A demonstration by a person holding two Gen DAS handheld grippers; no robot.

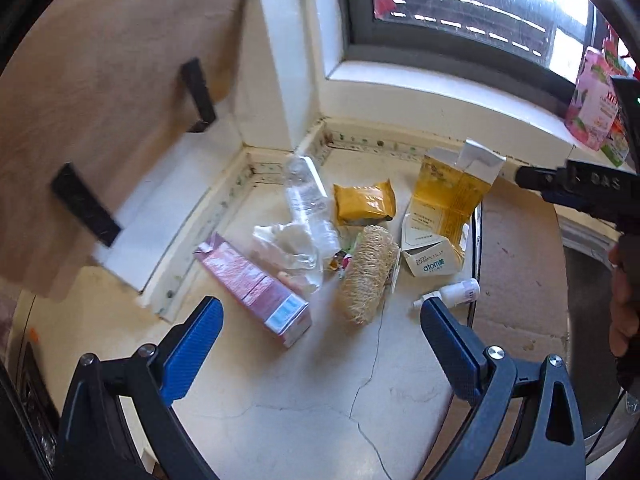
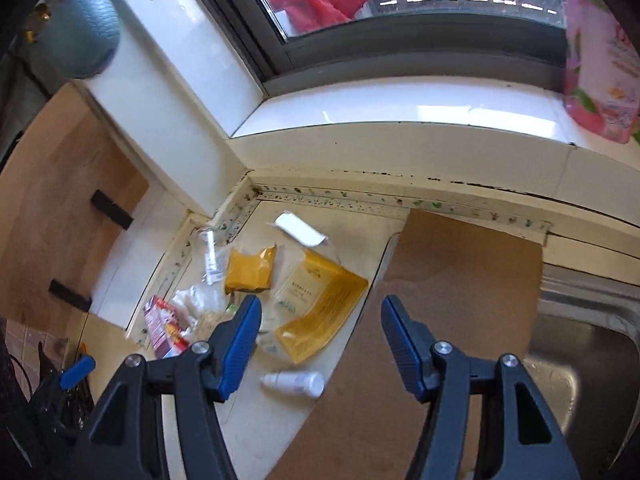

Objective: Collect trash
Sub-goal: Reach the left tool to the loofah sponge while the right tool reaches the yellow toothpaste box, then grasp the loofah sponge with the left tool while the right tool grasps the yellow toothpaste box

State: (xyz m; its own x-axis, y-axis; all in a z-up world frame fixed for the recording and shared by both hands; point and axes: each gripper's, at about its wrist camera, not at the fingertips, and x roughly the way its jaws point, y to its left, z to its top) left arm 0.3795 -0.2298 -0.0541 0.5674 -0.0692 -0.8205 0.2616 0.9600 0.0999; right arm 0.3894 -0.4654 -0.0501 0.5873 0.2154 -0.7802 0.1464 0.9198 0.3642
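Observation:
Trash lies in the corner of a cracked pale counter (image 1: 320, 408): a pink carton (image 1: 256, 288), a clear plastic bottle (image 1: 308, 204), crumpled clear wrap (image 1: 284, 248), a yellow packet (image 1: 364, 200), a loofah (image 1: 366, 276), a torn yellow box (image 1: 448, 208) and a small white bottle (image 1: 456, 294). My left gripper (image 1: 322, 308) hangs open above the carton and loofah, holding nothing. My right gripper (image 2: 320, 306) is open and empty above the yellow box (image 2: 324, 304), with the small white bottle (image 2: 292, 383) just below its left finger.
A brown cardboard sheet (image 2: 460, 280) covers part of a steel sink (image 2: 580, 340) on the right. A window sill (image 2: 400, 108) with a pink pouch (image 2: 600, 72) runs behind. A wooden door with black handles (image 1: 80, 120) stands at the left. A person's hand (image 1: 624, 304) shows at the right edge.

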